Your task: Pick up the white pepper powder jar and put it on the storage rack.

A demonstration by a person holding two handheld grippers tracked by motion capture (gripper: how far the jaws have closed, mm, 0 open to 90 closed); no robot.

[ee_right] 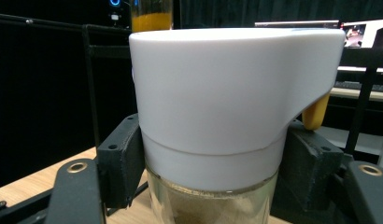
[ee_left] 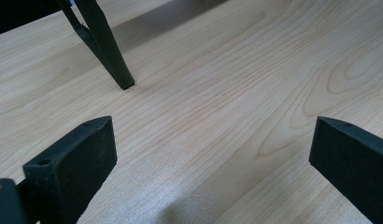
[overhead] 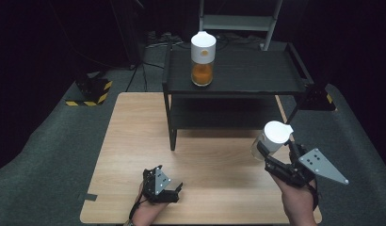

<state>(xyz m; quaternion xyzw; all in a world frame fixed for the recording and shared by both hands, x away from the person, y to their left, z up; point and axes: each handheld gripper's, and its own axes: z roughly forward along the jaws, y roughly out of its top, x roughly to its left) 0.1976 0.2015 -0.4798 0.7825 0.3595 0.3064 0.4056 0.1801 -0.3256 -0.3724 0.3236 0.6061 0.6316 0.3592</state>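
Note:
A glass jar with a white lid [overhead: 272, 137] hangs above the right side of the wooden table [overhead: 134, 136], and my right gripper [overhead: 271, 153] is shut on it. In the right gripper view the white-lidded jar [ee_right: 217, 102] stands between both jaws, which press its sides just under the lid; a yellow tab sticks out at its right. A second jar with a white lid and orange contents [overhead: 203, 59] stands on the top of the black shelf [overhead: 257, 77]. My left gripper [overhead: 174, 186] rests low over the table's front, open, with bare wood between its jaws [ee_left: 213, 140].
The black shelf stands on the far half of the table; one thin leg [ee_left: 112, 56] comes down ahead of the left gripper. A yellow-and-black striped block [overhead: 90, 92] lies on the floor at the left. A pale frame [overhead: 238, 21] stands behind the shelf.

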